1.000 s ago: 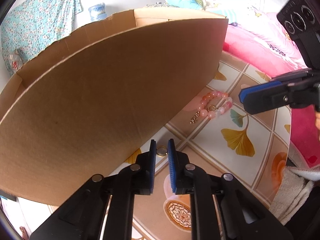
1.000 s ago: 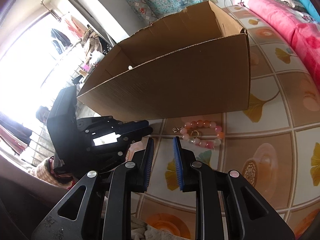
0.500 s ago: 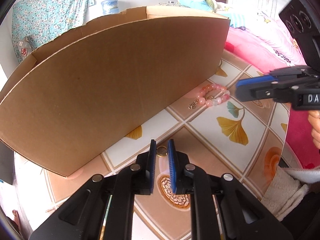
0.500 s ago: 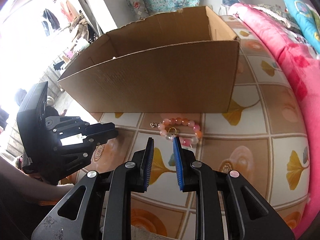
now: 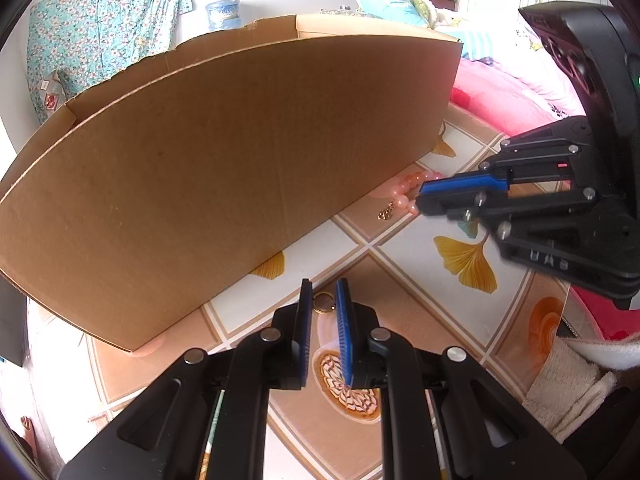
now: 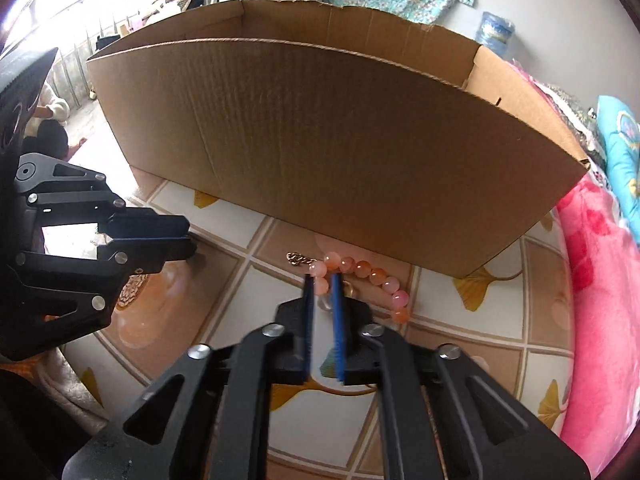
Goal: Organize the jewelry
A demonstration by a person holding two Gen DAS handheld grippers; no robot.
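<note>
A pink and orange bead bracelet [image 6: 362, 274] lies on the patterned floor mat in front of a large cardboard box [image 6: 320, 132]. A small gold chain [image 6: 295, 258] lies at its left end. My right gripper [image 6: 323, 280] is slightly open, its tips on either side of the bracelet's left beads. In the left wrist view the bracelet [image 5: 408, 188] shows partly behind the right gripper [image 5: 420, 196]. My left gripper [image 5: 323, 292] is slightly open around a small gold ring [image 5: 323, 303] on the mat.
The cardboard box [image 5: 224, 168] stands open-topped just beyond both grippers. Pink bedding [image 6: 600, 280] borders the mat on the right. A white towel [image 5: 572, 380] lies at the mat's edge. A water bottle [image 6: 496, 32] stands by the far wall.
My right gripper has moved forward and down to the bracelet, its tips now at the left beads. My left gripper has pulled back a little from the box, still around the gold ring.
</note>
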